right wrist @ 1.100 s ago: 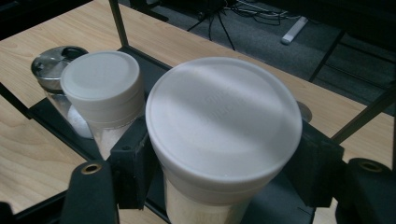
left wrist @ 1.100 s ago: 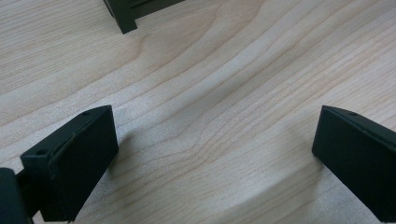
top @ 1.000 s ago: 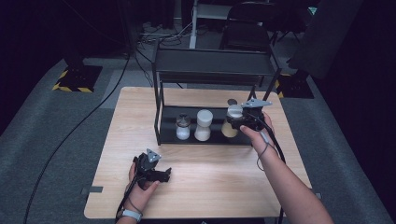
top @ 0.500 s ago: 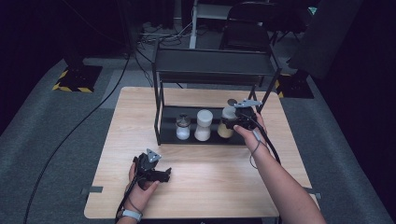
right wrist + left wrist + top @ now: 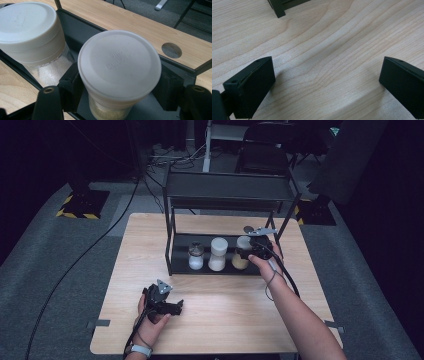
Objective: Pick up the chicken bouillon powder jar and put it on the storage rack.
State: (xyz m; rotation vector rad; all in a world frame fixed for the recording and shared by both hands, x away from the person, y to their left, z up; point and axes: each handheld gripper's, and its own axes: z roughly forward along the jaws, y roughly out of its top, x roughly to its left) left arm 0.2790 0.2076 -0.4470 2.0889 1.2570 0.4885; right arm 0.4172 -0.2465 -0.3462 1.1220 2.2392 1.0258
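Embossed lettering on the jar lid (image 5: 119,63) — too faint, unreadable

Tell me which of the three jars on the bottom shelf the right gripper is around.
The rightmost jar, white-lidded with yellowish contents. The right gripper has a jaw on each side of it, while the middle jar and the smaller dark-lidded jar stand free.

Ahead of you, beyond the table (image 5: 150,235), grey carpet (image 5: 50,270) covers the floor. A black cable (image 5: 80,260) snakes across it on your left, past a stand base with yellow-and-black striped edging (image 5: 75,213). A dark chair (image 5: 265,155) stands farther back.
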